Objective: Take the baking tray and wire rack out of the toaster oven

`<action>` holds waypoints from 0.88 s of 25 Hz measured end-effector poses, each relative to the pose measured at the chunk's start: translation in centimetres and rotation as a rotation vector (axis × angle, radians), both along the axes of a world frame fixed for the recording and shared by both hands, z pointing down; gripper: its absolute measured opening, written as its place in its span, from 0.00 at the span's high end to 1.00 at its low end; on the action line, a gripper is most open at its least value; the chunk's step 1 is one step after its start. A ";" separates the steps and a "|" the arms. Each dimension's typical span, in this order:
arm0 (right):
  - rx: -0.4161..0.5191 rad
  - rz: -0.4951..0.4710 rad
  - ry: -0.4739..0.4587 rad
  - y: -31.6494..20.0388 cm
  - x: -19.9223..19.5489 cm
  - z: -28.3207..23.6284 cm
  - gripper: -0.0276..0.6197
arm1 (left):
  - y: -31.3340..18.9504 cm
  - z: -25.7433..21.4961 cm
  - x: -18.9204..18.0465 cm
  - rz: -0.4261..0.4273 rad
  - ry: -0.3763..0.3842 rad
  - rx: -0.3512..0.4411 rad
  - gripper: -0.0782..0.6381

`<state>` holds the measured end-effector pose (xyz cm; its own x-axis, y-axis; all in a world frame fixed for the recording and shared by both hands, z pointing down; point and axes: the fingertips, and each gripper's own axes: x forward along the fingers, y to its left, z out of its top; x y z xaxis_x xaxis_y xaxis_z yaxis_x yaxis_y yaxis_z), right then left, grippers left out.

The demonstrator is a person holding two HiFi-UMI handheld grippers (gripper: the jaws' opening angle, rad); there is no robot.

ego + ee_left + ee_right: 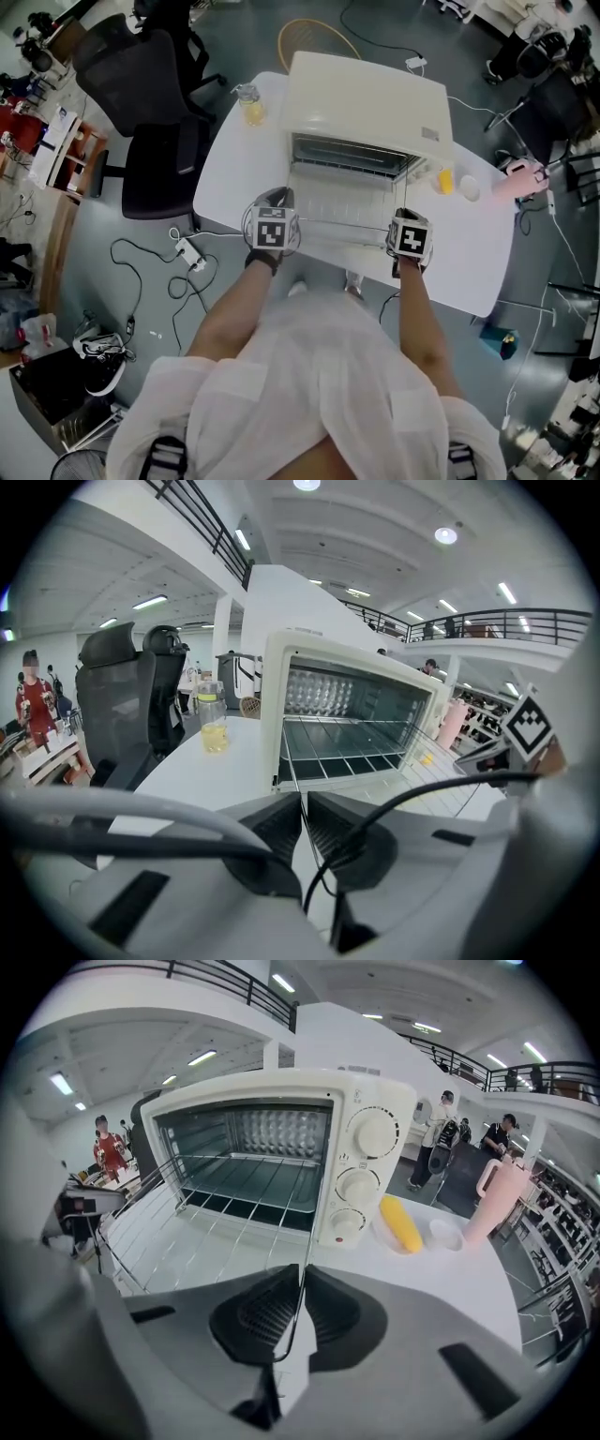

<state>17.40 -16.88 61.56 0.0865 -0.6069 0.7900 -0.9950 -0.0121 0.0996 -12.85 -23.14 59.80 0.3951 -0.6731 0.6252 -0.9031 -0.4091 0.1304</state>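
The cream toaster oven (366, 103) stands open on the white table (230, 178). Its wire rack (342, 202) is drawn partway out over the lowered door, towards me. My left gripper (276, 199) is shut on the rack's left side wire, which runs between the closed pads (272, 832) in the left gripper view. My right gripper (402, 219) is shut on the right side wire, seen between its pads (267, 1312). Inside the oven (370, 1147), a dark flat surface (253, 1206) lies under the rack (216, 1222); I cannot tell whether it is the baking tray.
A bottle of yellow liquid (249, 103) stands left of the oven. To the right lie a yellow item on a small dish (401, 1224), a small white bowl (445, 1234) and a pink cup (492, 1199). Black office chairs (159, 141) stand left of the table, cables (178, 272) on the floor.
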 end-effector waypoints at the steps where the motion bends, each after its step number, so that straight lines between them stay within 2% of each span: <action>1: 0.007 0.002 -0.002 0.1 0.0 -0.1 0.92 | 0.1 -0.2 -0.1 0.000 -0.001 0.006 0.86; 14: 0.044 0.038 0.005 3.5 -0.8 -1.0 0.92 | 2.9 -0.9 -0.7 0.022 0.021 0.029 0.86; 22: 0.048 0.105 0.001 6.9 1.5 -1.4 0.93 | 4.5 -1.3 2.1 0.081 0.010 0.034 0.86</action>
